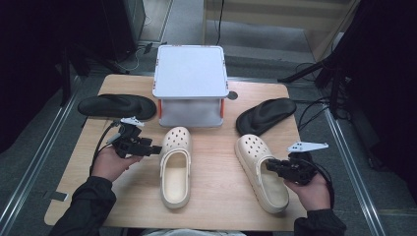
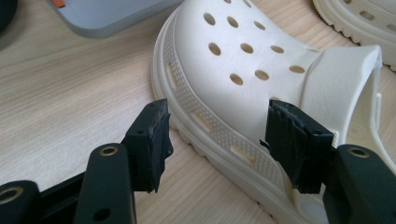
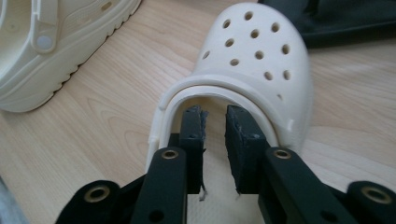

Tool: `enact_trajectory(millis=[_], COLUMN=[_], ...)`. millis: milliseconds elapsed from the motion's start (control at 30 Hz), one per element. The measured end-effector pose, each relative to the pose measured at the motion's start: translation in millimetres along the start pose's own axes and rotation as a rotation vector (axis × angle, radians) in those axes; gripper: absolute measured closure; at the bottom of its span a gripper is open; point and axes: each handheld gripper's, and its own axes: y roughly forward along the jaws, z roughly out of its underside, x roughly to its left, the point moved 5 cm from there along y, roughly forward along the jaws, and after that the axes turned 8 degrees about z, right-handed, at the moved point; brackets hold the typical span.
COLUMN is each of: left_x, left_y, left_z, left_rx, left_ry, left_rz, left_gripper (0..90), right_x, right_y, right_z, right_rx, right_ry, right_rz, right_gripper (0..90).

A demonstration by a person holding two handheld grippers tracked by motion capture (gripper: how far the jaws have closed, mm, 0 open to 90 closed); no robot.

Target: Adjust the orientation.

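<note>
Foam clogs, cream, light and springy: left clog (image 1: 175, 167) mid-table, right clog (image 1: 260, 172) nearby. Left gripper (image 2: 219, 140) jaws spread astride its sidewall; right gripper (image 3: 215, 135) jaws parted inside the opening, gripping nothing. Rim offers best purchase.

left clog's heel (image 2: 369, 93) cut off (right edge), forearms cropped below
</note>
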Motion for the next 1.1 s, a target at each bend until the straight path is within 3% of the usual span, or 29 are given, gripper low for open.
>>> enact_trajectory(millis=[167, 400, 500, 833, 1100], left_x=[1.5, 0.9, 0.7, 0.9, 1.4], left_y=[3.3, 7.0, 7.0, 4.6, 1.6], left_z=[-5.0, -6.9, -6.8, -5.4, -1.4], left_rx=[-0.007, 0.007, 0.008, 0.003, 0.002], left_ry=[0.0, -0.001, 0.002, -0.002, -0.004], left_rz=[0.01, 0.017, 0.015, 0.006, -0.004], left_gripper=[40.3, 40.1, 40.2, 39.9, 39.7], right_x=[-11.5, -27.5, -29.6, -25.9, -24.3], right_y=[-11.3, -9.3, -4.8, 18.3, 25.5], right_z=[4.8, 14.5, 16.6, 15.4, 8.3], right_rx=[-0.043, -0.038, -0.026, 0.025, 0.015], right_ry=[0.048, 0.095, 0.105, 0.096, 0.08], right_rz=[0.04, 0.098, 0.09, 0.094, 0.116], right_gripper=[70.9, 60.9, 58.8, 59.0, 62.9])
